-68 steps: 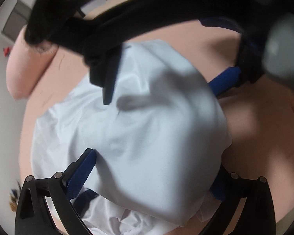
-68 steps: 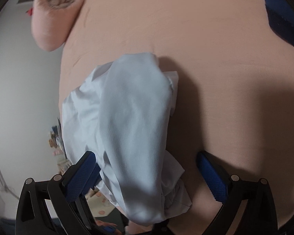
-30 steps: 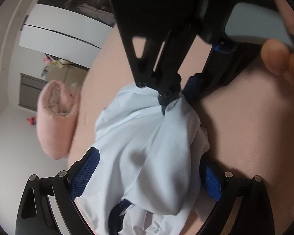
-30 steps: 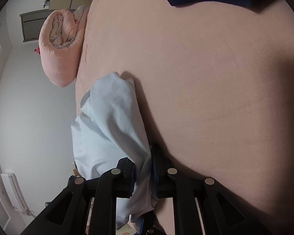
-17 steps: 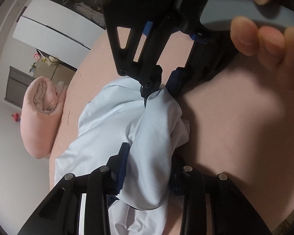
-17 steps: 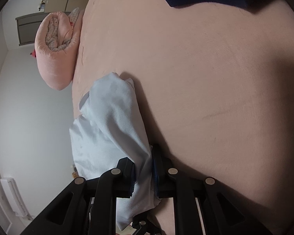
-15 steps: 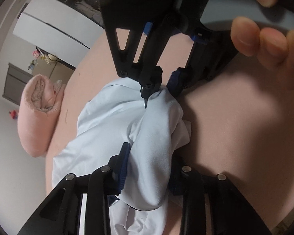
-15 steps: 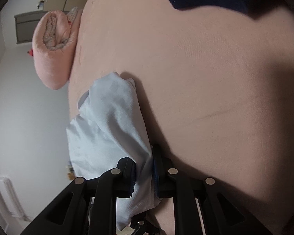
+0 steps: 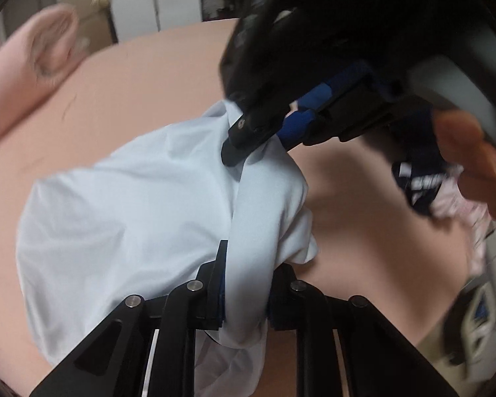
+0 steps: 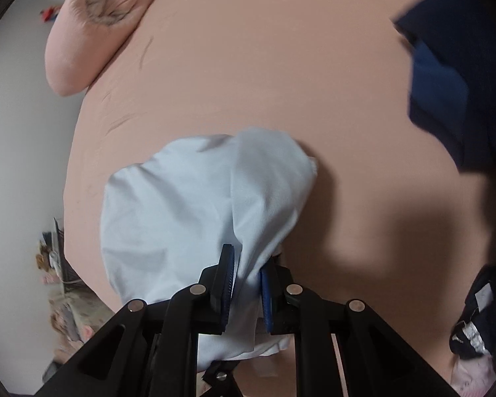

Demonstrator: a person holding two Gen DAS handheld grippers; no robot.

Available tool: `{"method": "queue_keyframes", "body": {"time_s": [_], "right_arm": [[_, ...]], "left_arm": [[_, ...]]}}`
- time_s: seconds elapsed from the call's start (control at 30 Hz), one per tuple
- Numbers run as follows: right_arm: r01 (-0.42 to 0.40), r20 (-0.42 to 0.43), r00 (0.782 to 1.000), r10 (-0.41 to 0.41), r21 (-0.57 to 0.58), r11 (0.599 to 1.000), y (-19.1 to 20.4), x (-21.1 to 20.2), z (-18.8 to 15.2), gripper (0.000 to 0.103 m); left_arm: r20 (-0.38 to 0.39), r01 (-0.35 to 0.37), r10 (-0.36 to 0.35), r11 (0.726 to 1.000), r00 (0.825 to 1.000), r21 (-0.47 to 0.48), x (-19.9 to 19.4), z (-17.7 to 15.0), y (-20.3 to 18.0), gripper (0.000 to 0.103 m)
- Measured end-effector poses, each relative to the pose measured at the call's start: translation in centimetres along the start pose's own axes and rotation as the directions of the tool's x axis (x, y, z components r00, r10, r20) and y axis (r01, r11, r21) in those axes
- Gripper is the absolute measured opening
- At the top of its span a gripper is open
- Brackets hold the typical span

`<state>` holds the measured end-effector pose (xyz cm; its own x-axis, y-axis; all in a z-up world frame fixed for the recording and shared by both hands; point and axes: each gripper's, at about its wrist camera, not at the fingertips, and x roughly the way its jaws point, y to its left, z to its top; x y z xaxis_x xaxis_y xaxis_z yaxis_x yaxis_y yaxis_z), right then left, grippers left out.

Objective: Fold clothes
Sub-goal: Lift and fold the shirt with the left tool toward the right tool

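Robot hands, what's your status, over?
Left gripper and right gripper both clamped on the pale blue garment. It's bunched on the pink bed. Nothing blocking.

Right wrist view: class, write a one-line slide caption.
Right gripper clamps a bunched light blue garment on a pink bed sheet.

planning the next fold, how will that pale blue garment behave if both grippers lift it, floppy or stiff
Probably floppy: the pale blue garment bunches into soft folds where the right gripper and left gripper pinch it. It looks thin and likely light. The unheld part lying on the pink bed would likely sag and trail.
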<state>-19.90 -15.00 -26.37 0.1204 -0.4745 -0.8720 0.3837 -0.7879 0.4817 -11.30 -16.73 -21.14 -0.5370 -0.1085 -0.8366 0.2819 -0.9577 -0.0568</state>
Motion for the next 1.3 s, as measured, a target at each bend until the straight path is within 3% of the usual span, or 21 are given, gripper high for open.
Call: {"method": "queue_keyframes", "body": {"time_s": [0.27,0.53,0.6,0.67,0.73,1.07,1.17,1.3], "right_arm": [[0.079,0.022,0.997,-0.076,-0.158,0.984,8.5,-0.5,-0.2,0.013],[0.068,-0.011,0.997,-0.072,-0.218,0.974,13.2,0.3,0.6,0.017],[0.047,-0.03,0.998,-0.055,-0.228,0.972,13.4,0.4,0.7,0.03],[0.023,-0.043,0.999,-0.034,-0.235,0.972,13.6,0.3,0.7,0.07],[0.007,-0.019,1.0,-0.012,-0.219,0.976,13.2,-0.7,0.5,0.076],[-0.067,0.068,0.996,0.061,0.089,0.994,3.2,-3.4,-1.4,0.077],[-0.148,0.036,0.989,0.144,0.199,0.969,0.5,-1.0,-2.3,0.077],[-0.335,0.081,0.941,0.327,0.339,0.879,-1.8,2.3,-3.1,0.077]], "left_arm": [[0.063,0.045,-0.037,0.992,0.997,-0.119,-3.1,-0.3,4.2,0.014],[0.101,0.109,-0.086,0.962,0.991,-0.251,-4.4,-0.5,8.8,0.014],[0.101,0.126,-0.102,0.954,0.99,-0.271,-4.3,-0.6,9.4,0.014],[0.098,0.129,-0.105,0.952,0.99,-0.277,-4.1,-0.6,9.6,0.014],[0.095,0.129,-0.106,0.952,0.99,-0.279,-4.0,-0.5,9.6,0.014],[0.085,0.109,-0.089,0.957,0.992,-0.27,-3.8,-0.5,8.8,0.014],[0.08,0.109,-0.09,0.956,0.993,-0.272,-3.8,-0.5,8.3,0.014],[0.077,0.095,-0.077,0.96,0.994,-0.265,-3.8,-0.9,8.1,0.014]]}}
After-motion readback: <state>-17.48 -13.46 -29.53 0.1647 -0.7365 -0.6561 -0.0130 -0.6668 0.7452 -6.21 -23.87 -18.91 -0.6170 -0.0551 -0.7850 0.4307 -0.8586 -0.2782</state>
